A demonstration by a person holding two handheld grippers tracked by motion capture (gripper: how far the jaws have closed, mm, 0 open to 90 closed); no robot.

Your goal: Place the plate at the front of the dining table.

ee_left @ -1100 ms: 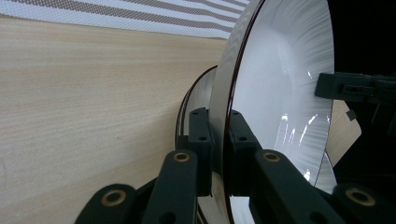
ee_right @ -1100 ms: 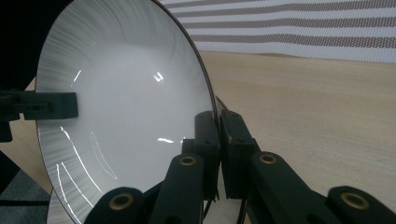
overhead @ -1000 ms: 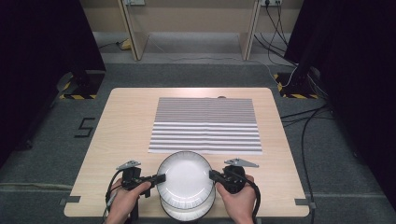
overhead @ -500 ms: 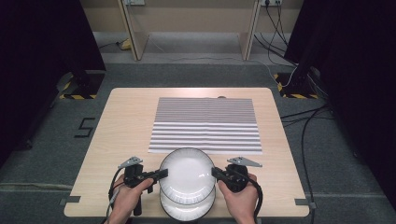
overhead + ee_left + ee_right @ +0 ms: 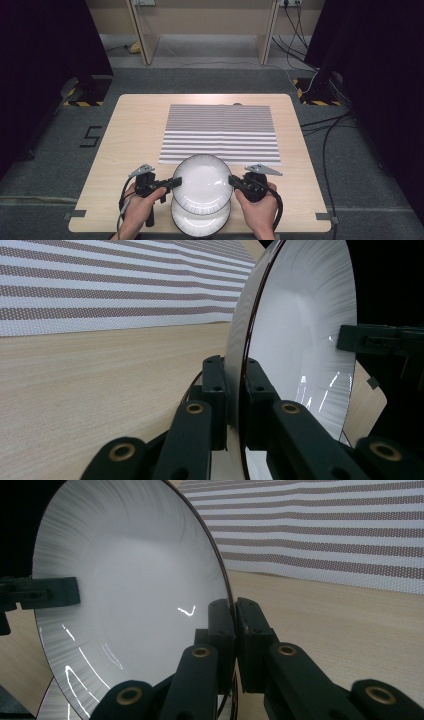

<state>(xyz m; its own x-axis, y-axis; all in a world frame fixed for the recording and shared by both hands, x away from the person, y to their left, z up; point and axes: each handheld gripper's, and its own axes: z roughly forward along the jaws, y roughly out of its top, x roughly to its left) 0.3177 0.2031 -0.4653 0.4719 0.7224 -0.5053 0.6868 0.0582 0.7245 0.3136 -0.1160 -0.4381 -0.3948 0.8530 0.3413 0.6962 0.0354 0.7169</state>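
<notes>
Both grippers hold a white plate with a dark rim point(image 5: 202, 182) level above the table's near edge. My left gripper point(image 5: 175, 182) is shut on its left rim and my right gripper point(image 5: 232, 179) is shut on its right rim. A second, matching plate point(image 5: 200, 222) lies on the table just below, partly covered by the held one. In the left gripper view the jaws clamp the rim at my left gripper point(image 5: 235, 390), with the plate point(image 5: 300, 340) edge-on. The right gripper view shows my right gripper point(image 5: 232, 625) pinching the plate point(image 5: 130, 590), and the lower plate point(image 5: 52, 705) peeks out beneath.
A grey-and-white striped placemat point(image 5: 220, 132) lies on the wooden table point(image 5: 135, 135) just beyond the plates. Table legs and cables stand on the grey floor behind and to the right. Dark curtains flank both sides.
The held plate has risen and shifted a little forward toward the striped mat, uncovering more of the lower plate. Both grippers moved with it, still shut on its rim.
</notes>
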